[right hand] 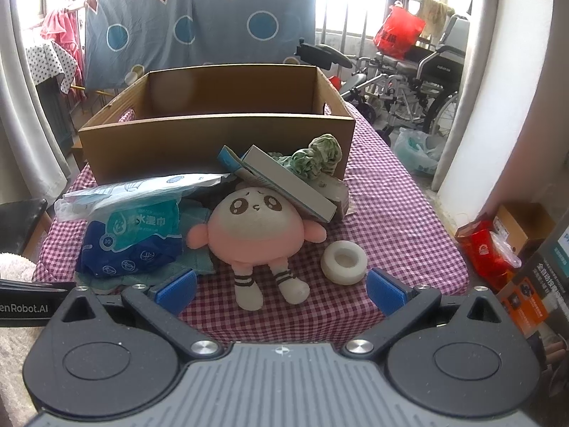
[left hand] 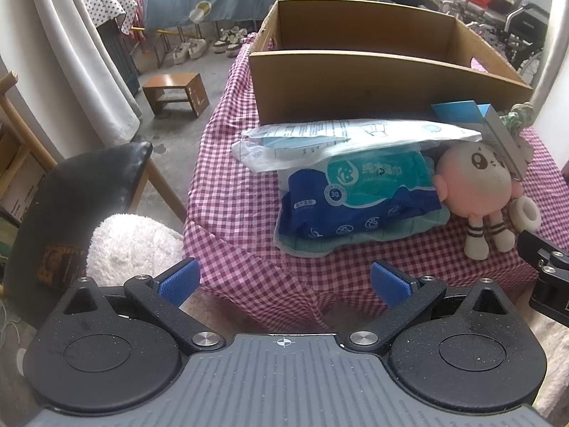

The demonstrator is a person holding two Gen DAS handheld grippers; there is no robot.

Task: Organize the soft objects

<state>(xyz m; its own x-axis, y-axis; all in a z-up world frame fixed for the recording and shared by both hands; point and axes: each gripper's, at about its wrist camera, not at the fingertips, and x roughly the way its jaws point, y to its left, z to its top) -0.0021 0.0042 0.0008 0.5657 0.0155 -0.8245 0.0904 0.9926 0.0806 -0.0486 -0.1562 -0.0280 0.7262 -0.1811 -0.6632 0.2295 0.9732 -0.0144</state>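
One plush doll (right hand: 254,227), one cardboard box (right hand: 217,142), two wipe packs (right hand: 131,238)

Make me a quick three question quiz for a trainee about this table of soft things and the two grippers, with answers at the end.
1. True or false: the cardboard box already holds the plush doll.
2. Which thing lies nearest the doll's feet? A) the white ring B) the green cloth C) the wipes pack
3. Fill in: the right gripper and left gripper are both ____.

Key: 1 false, the doll lies on the checked tablecloth in front of the box. 2 A. 3 open, holding nothing.
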